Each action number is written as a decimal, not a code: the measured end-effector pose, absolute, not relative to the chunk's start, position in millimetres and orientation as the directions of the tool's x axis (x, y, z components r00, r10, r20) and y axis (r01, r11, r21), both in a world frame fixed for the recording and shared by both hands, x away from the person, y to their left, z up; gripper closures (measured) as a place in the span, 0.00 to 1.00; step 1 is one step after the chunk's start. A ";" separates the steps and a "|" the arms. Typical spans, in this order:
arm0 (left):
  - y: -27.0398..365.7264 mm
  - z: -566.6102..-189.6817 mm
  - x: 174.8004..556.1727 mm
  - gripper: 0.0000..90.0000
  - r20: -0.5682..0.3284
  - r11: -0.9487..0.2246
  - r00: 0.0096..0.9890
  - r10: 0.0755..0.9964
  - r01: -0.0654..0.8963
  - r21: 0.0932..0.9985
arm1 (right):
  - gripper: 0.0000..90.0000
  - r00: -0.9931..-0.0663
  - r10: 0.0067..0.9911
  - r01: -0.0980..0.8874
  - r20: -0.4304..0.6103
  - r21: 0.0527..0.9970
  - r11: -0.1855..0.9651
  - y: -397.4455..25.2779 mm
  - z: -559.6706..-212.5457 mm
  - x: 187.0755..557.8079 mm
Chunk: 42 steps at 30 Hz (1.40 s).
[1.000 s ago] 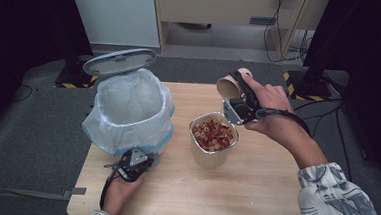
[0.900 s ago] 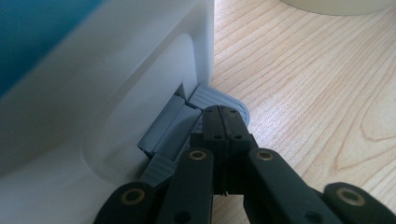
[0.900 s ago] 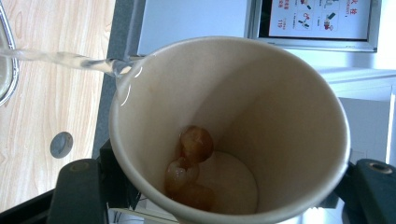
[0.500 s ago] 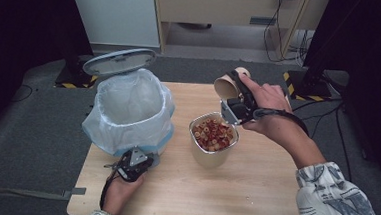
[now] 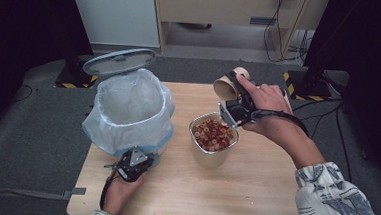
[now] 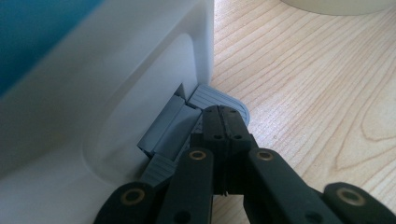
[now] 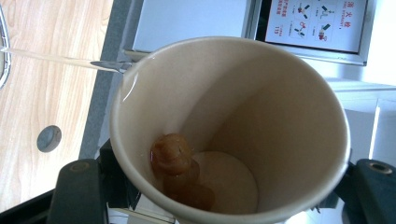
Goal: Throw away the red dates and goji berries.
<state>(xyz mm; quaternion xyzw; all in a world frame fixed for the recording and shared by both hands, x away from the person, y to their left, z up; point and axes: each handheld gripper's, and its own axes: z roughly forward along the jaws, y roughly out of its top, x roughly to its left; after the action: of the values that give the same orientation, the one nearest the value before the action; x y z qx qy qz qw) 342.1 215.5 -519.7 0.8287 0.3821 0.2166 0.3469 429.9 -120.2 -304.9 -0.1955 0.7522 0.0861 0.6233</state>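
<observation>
Currently I am holding the paper cup (image 5: 226, 87) tipped on its side, upper centre of the high view, my right gripper (image 5: 235, 104) clamped across its thin, crushable, wet-lined wall, so I am gripping lightly, while my left gripper (image 6: 223, 122), jaws together, is pressing the bin pedal (image 6: 219, 99) at lower left, with the cereal container (image 5: 213, 134) just below the cup.

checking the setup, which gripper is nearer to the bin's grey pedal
Left. The left gripper sits shut on the grey pedal at the foot of the bin. The right gripper is across the table, holding a paper cup.
</observation>
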 end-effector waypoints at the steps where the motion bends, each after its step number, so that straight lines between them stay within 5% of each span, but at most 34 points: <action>1: 215.6 -519.7 342.2 0.99 0.094 -0.468 0.615 0.783 0.483 0.740 | 0.32 -0.144 -0.186 -0.401 -0.972 -0.115 0.909 -120.3 -304.7 429.6; 15: 215.6 -519.7 342.2 0.99 0.094 -0.468 0.614 0.783 0.483 0.740 | 0.32 -0.118 -0.229 -0.402 -0.966 -0.165 0.901 -120.8 -309.5 430.4; 36: 215.4 -519.8 342.1 0.99 0.095 -0.468 0.614 0.784 0.483 0.740 | 0.32 -0.189 -0.139 -0.405 -0.972 -0.052 0.913 -122.0 -313.5 433.2; 42: 215.5 -519.7 342.2 0.99 0.094 -0.468 0.615 0.783 0.483 0.740 | 0.32 -0.170 -0.167 -0.400 -0.971 -0.086 0.912 -122.3 -314.4 432.5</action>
<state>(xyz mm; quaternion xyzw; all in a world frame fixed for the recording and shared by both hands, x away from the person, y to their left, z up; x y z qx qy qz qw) 342.2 215.5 -519.7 0.8289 0.3818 0.2167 0.3468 432.5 -122.3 -314.4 -0.1867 0.7591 0.0947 0.6165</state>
